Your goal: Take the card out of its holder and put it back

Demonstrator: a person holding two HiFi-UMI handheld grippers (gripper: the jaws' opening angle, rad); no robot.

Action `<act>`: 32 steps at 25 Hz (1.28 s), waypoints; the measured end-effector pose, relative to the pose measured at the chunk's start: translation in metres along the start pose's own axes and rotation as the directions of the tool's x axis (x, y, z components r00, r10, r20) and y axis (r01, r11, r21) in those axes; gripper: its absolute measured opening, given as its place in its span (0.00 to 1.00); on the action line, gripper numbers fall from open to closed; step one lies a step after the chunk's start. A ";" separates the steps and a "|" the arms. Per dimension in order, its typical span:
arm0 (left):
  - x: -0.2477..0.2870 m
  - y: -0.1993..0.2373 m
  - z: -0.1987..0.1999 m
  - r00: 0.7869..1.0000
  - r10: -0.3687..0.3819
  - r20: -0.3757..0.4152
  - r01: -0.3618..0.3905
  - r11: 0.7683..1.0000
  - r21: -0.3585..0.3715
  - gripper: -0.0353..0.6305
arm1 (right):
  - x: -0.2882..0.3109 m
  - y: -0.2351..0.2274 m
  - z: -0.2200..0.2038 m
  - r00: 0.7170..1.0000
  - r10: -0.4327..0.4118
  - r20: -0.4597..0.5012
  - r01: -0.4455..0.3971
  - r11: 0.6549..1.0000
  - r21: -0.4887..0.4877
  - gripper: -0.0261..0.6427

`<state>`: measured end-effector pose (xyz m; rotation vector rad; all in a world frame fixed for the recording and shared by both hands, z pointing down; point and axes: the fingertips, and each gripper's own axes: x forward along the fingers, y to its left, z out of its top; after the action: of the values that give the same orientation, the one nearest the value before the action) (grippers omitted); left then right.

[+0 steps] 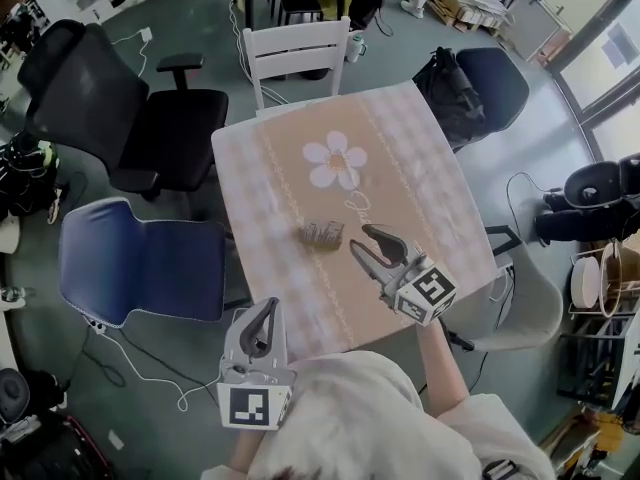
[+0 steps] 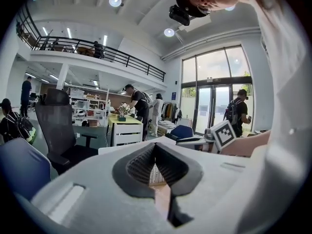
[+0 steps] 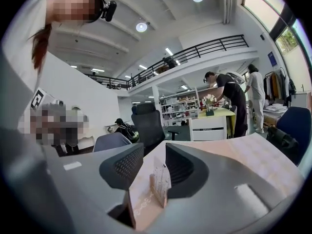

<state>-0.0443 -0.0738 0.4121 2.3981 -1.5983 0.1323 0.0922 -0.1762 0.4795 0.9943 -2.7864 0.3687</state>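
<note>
A small wooden holder (image 1: 322, 236) with a white patterned card (image 3: 162, 175) upright in it stands near the middle of the table (image 1: 420, 168). My right gripper (image 1: 360, 240) is just right of it, low over the cloth. In the right gripper view the right gripper (image 3: 155, 152) is open, with card and holder (image 3: 154, 193) in the gap just ahead of it; the pads touch neither. My left gripper (image 1: 268, 308) hangs at the table's near edge, well short of the holder. In its own view the left gripper (image 2: 155, 146) is shut and holds nothing.
The tablecloth bears a white flower print (image 1: 335, 160). A white chair (image 1: 296, 53) stands at the far side, a black office chair (image 1: 120, 108) and a blue chair (image 1: 140, 258) on the left, a black backpack (image 1: 450, 83) and a grey chair (image 1: 530, 298) on the right.
</note>
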 end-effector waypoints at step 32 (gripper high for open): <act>0.003 0.012 -0.003 0.998 0.063 -0.018 -0.063 0.998 -0.027 0.05 | 0.073 -0.015 -0.070 0.966 0.224 -0.125 -0.226 0.974 0.005 0.07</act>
<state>-0.0539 -0.0803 0.4179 2.3214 -1.6578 0.1414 0.0507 -0.2116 0.5665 0.6289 -2.7884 0.4306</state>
